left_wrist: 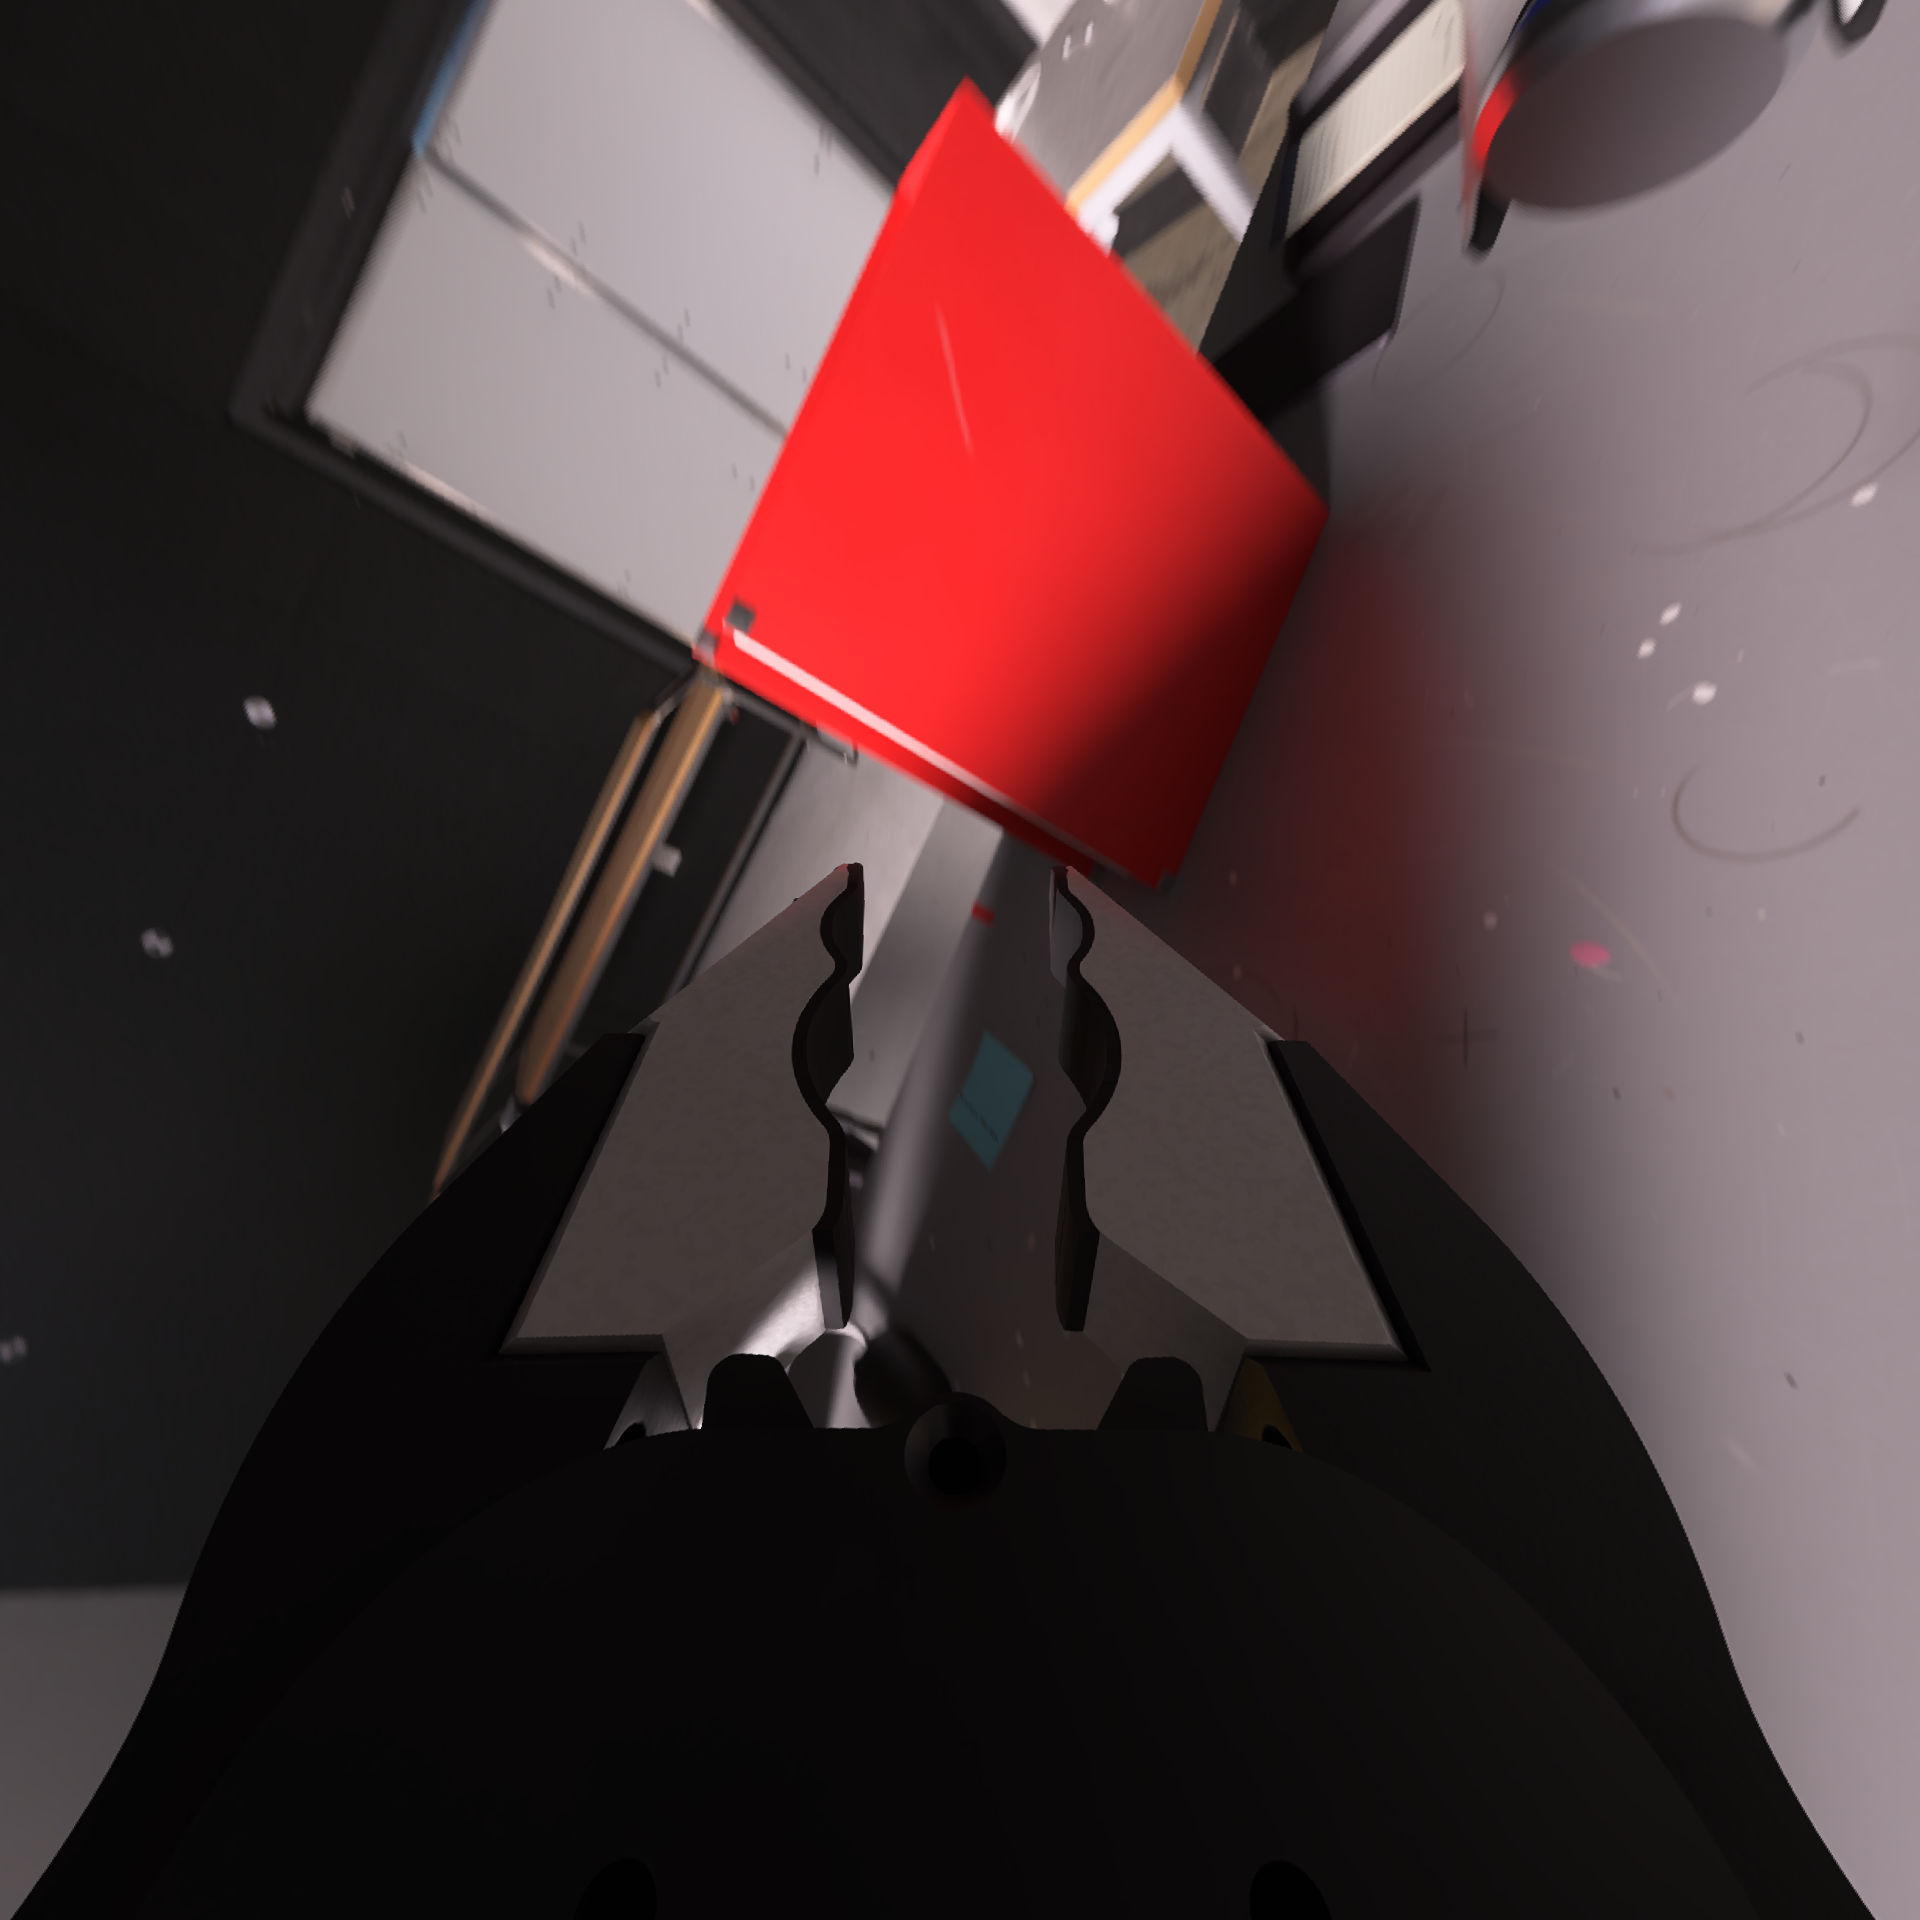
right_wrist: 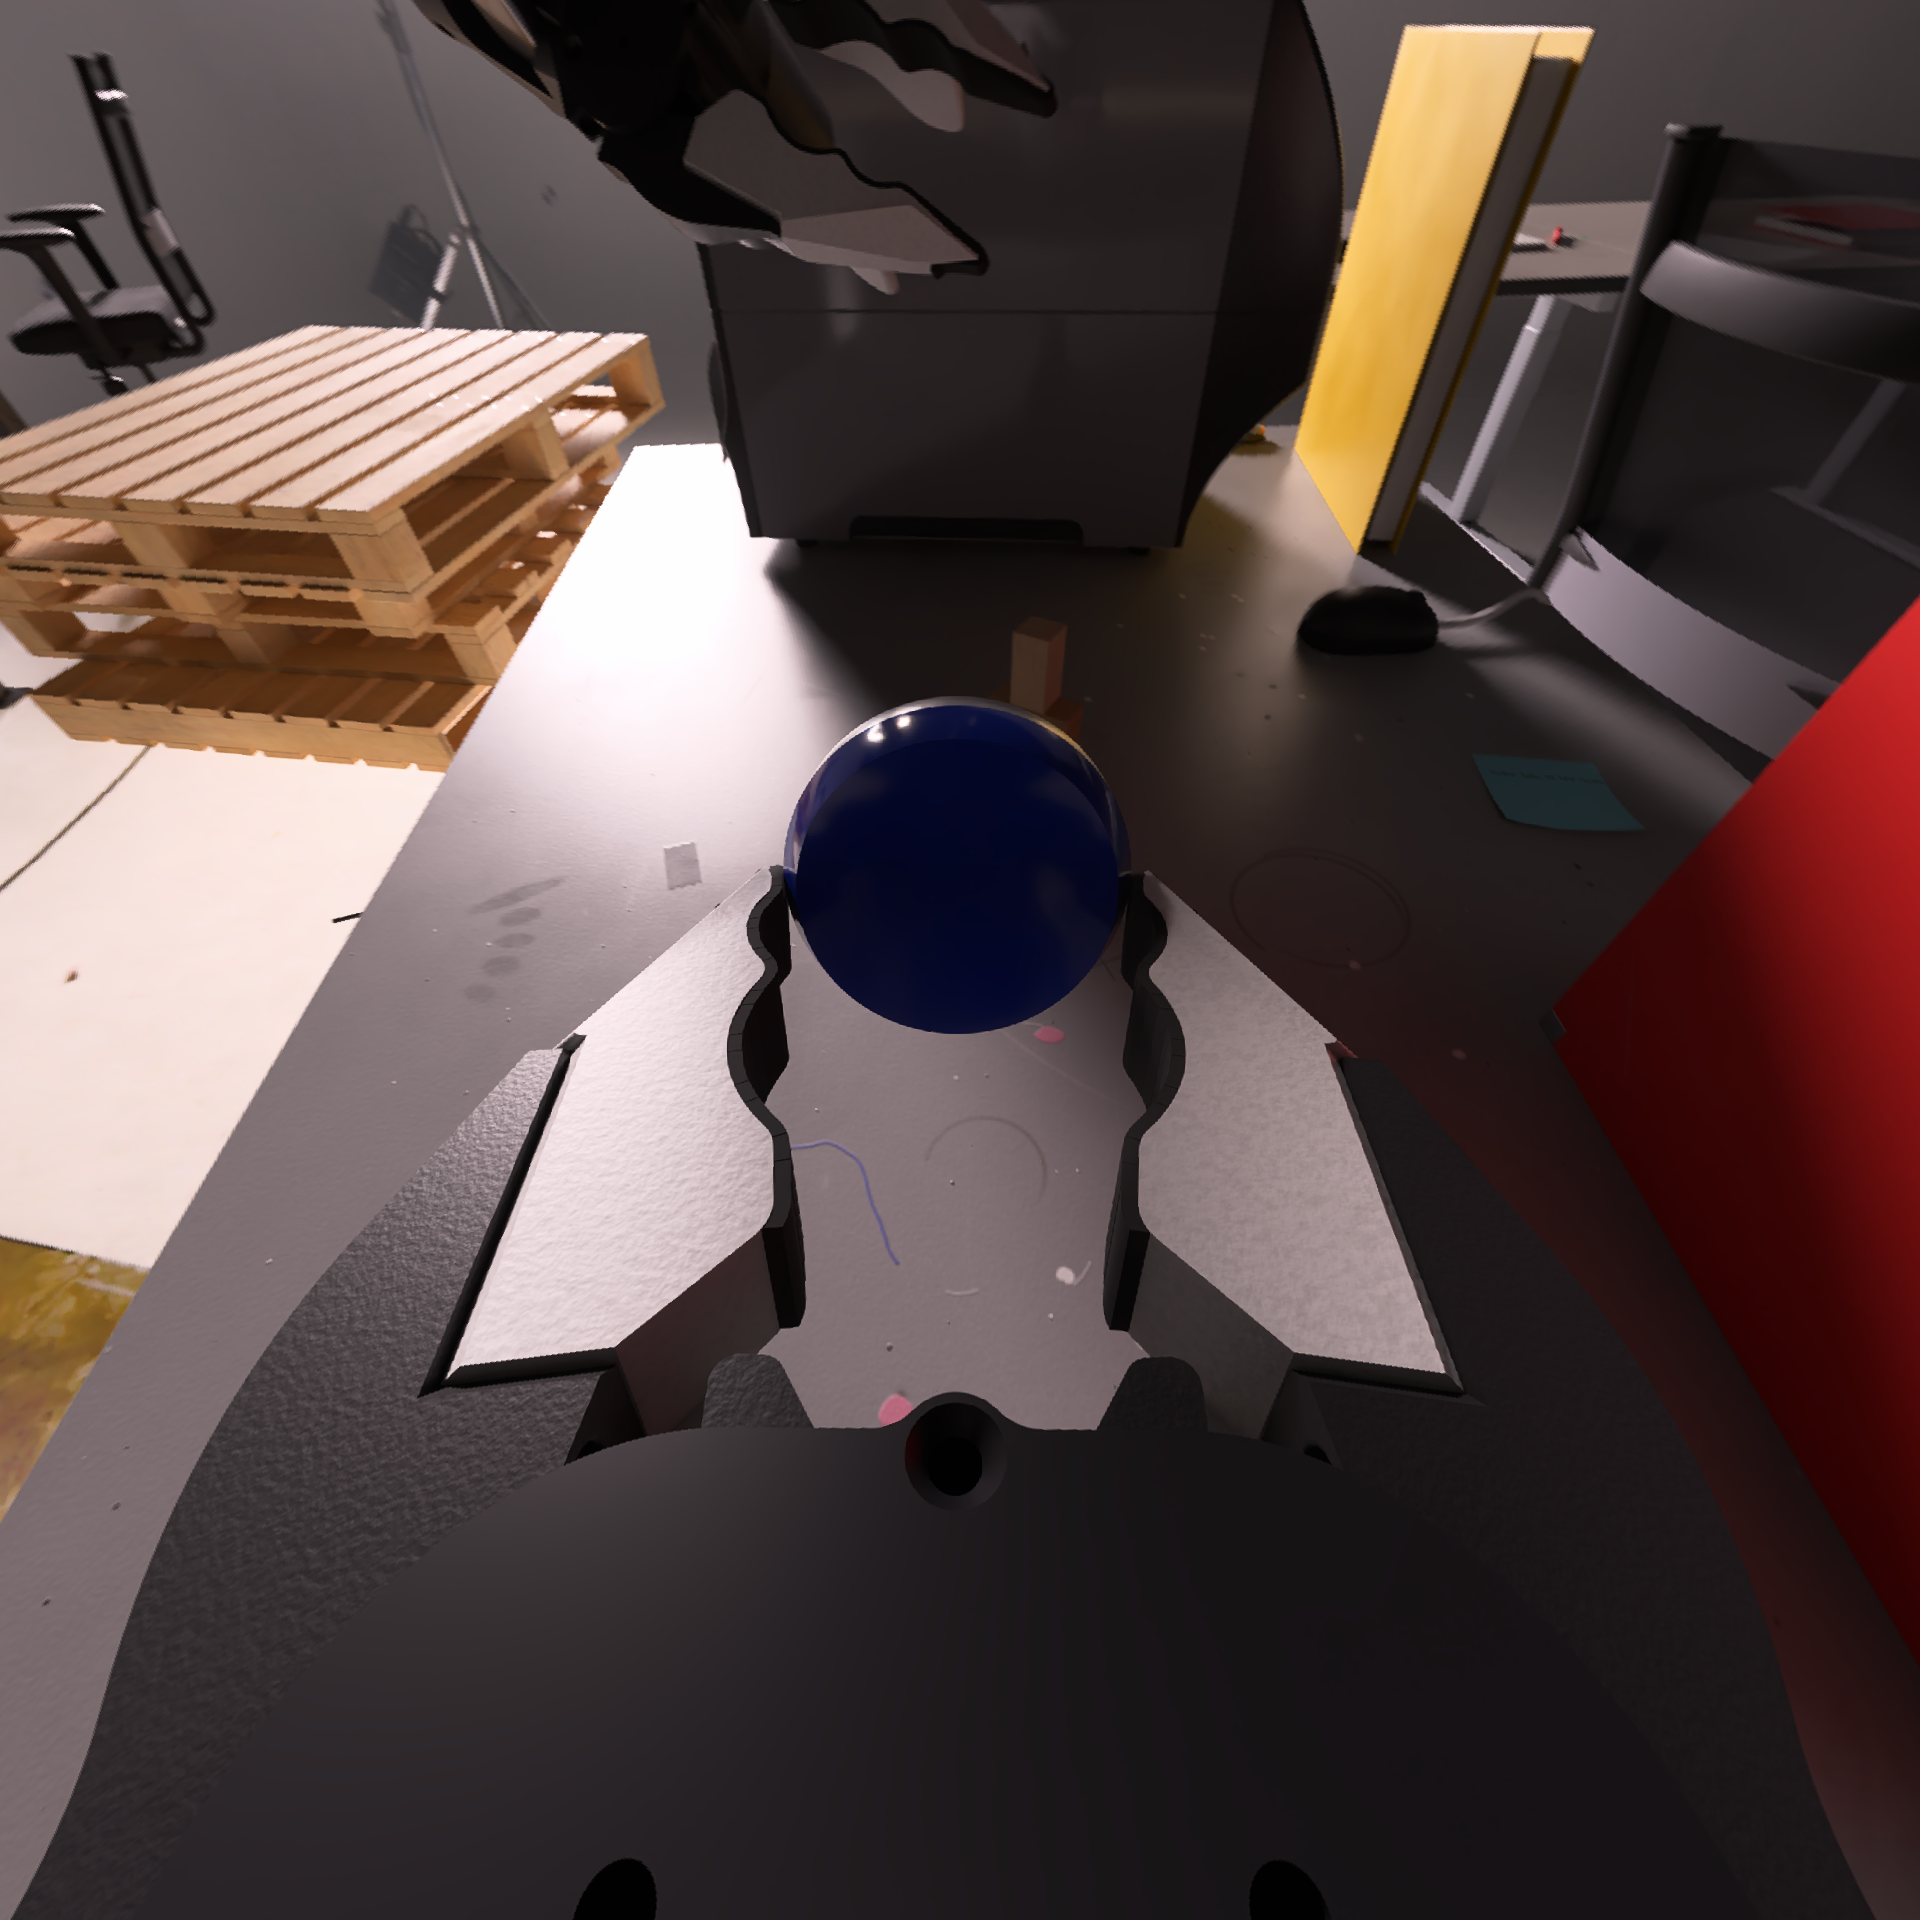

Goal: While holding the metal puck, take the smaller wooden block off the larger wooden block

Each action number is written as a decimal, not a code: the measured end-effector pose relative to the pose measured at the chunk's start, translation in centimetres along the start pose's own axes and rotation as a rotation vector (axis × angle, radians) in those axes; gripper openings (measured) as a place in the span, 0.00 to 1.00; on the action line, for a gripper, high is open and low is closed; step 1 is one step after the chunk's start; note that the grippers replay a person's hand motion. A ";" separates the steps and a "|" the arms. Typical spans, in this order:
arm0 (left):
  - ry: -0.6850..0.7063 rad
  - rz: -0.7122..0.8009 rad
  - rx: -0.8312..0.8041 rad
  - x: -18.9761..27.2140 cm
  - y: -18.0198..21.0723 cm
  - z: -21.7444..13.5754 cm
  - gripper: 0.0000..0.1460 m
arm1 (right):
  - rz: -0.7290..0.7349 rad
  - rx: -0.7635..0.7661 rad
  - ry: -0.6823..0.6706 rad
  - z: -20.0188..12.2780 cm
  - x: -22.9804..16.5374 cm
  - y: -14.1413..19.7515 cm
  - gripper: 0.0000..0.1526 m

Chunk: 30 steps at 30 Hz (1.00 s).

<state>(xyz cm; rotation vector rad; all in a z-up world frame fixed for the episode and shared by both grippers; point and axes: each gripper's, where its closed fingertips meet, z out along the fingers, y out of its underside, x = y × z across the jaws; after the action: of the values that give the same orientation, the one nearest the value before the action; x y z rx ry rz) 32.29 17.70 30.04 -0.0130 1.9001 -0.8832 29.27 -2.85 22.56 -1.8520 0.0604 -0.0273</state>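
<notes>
The right gripper (right_wrist: 954,894) grips a glossy, dark blue round metal puck (right_wrist: 954,868) at its fingertips, above the scuffed grey table (right_wrist: 644,748). Just beyond the puck, partly hidden by it, a small pale wooden block (right_wrist: 1039,657) stands upright on a larger wooden block (right_wrist: 1065,717), which barely shows. A tall red panel (right_wrist: 1766,1091) rises at the right. Farther off hangs the left gripper (left_wrist: 958,883), fingers parted and empty, before a dark machine (right_wrist: 997,364).
</notes>
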 end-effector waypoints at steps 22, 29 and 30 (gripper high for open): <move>0.074 -0.619 -0.574 8.5 17.1 0.3 0.26 | 0.065 -0.029 0.022 1.1 0.4 3.5 0.42; 0.153 -0.724 -0.624 10.2 19.9 2.0 0.27 | 0.056 -0.033 0.008 1.6 0.1 3.7 0.42; 0.160 -0.702 -0.654 10.5 20.3 2.0 0.25 | 0.058 -0.032 0.008 1.6 0.2 3.7 0.42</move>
<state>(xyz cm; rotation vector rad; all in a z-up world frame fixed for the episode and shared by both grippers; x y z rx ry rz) 35.85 27.50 9.60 -1.0819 2.2956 -0.6649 29.42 -2.37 18.58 -1.8813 0.1208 0.0064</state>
